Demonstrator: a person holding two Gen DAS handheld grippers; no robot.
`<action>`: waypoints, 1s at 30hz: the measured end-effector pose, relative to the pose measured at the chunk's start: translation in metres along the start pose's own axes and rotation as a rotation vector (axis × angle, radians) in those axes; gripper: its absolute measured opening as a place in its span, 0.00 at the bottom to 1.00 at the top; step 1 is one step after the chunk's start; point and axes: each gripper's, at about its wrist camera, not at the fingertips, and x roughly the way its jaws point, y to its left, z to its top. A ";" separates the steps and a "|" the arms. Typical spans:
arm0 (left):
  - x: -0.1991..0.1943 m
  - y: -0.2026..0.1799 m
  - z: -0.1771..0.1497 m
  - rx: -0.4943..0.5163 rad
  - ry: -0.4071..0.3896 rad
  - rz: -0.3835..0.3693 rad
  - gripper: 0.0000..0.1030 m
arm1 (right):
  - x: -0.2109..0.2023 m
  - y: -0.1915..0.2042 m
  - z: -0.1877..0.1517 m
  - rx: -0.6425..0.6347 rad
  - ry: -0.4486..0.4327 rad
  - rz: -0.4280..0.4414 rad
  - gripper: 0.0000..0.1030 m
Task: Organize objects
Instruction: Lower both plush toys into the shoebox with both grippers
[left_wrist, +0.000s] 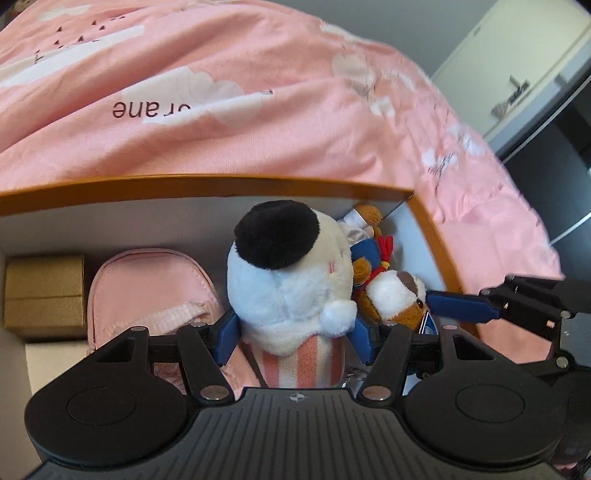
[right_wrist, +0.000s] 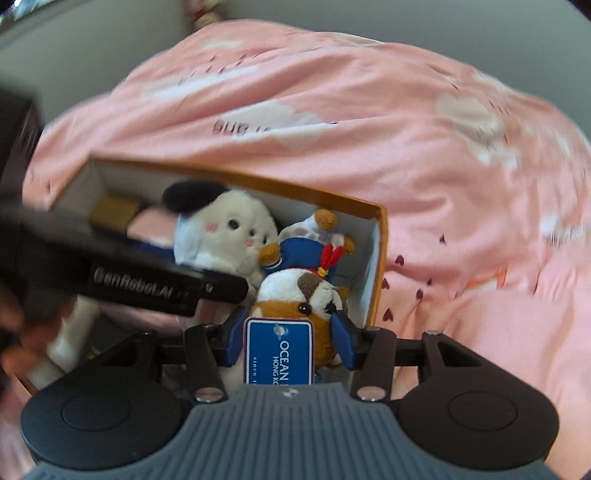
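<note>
An orange-rimmed box (left_wrist: 207, 182) with white walls lies on a pink bedspread. My left gripper (left_wrist: 293, 338) is shut on a white plush dog (left_wrist: 291, 277) with black ears and a pink striped body, holding it inside the box. My right gripper (right_wrist: 290, 341) is shut on a brown and white plush dog (right_wrist: 303, 295) in a blue sailor outfit, with a blue "OCEAN" tag (right_wrist: 279, 352), at the box's right end. The white plush (right_wrist: 225, 232) and the box (right_wrist: 380, 258) also show in the right wrist view. The right gripper's blue finger (left_wrist: 461, 304) enters the left wrist view from the right.
A gold cardboard box (left_wrist: 44, 295) and a pink pouch (left_wrist: 155, 291) lie in the box's left part. The pink bedspread (left_wrist: 258, 110) surrounds the box. A white cabinet (left_wrist: 517, 74) stands at the far right. The left gripper's black body (right_wrist: 129, 280) crosses the right wrist view.
</note>
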 end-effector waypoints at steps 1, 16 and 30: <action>0.002 -0.001 0.001 0.006 0.017 0.011 0.68 | 0.002 0.002 0.000 -0.030 0.010 -0.004 0.50; -0.025 -0.009 -0.007 0.065 -0.047 0.010 0.73 | 0.006 0.013 -0.003 -0.287 0.030 -0.037 0.57; -0.009 -0.005 -0.017 0.000 -0.077 0.089 0.40 | 0.009 0.019 -0.016 -0.474 0.129 0.021 0.32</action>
